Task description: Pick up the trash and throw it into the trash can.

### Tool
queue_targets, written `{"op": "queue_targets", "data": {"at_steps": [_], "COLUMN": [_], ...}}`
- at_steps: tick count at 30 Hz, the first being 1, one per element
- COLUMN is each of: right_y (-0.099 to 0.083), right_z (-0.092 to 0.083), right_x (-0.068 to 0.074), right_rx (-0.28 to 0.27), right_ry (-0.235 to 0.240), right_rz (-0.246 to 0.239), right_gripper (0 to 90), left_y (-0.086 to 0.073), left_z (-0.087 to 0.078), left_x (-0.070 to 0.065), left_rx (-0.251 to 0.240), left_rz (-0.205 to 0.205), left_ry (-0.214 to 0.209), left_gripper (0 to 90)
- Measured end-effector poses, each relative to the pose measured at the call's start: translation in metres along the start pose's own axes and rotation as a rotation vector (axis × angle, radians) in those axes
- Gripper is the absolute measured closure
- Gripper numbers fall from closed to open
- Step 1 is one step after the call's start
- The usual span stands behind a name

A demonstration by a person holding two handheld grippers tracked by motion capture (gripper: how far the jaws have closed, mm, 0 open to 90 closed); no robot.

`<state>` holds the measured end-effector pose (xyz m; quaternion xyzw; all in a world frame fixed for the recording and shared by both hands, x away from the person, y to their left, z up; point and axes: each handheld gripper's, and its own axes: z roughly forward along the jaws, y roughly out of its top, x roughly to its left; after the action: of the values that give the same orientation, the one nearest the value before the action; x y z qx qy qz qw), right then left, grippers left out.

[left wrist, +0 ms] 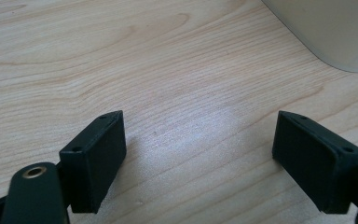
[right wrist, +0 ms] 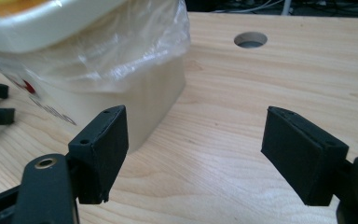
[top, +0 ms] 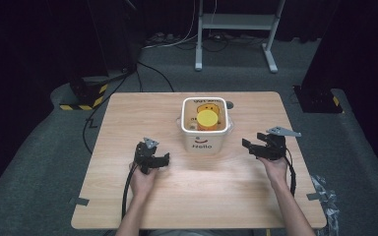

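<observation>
So the small white square plastic bin [top: 204, 135] with a clear bag liner and "Hello" printed on its front sits mid-counter, slightly toward the far edge, with a yellow round-lidded orange container [top: 207, 119] inside. The left gripper [top: 158, 161] and right gripper [top: 254, 146] flank it, both with jaws wide and holding nothing. If it were me, I'd bring them in level and together, square to the bin's side walls, clear of the loose liner [right wrist: 135, 44]. The light wooden counter [top: 128, 118] looks slick, so squeeze evenly.
</observation>
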<state>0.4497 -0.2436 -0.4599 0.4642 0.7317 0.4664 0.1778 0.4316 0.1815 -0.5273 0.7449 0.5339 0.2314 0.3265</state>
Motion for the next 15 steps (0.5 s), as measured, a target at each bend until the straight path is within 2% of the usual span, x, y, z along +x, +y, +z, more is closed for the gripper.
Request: {"op": "queue_targets", "data": {"at_steps": [10,15], "right_y": [-0.022,-0.032], "right_z": [0.013,0.022], "right_x": [-0.003,-0.007], "right_rx": [0.077,0.129], "right_ry": [-0.052,-0.1], "right_rz": [0.001,-0.005], "right_gripper": [22.8,22.6], "left_y": [0.0,0.0], "left_z": [0.0,0.0], "left_x": [0.0,0.0], "left_rx": [0.0,0.001], "left_rz": [0.0,0.0], "left_ry": [0.001,0.001], "left_gripper": [17.6,17.6]}}
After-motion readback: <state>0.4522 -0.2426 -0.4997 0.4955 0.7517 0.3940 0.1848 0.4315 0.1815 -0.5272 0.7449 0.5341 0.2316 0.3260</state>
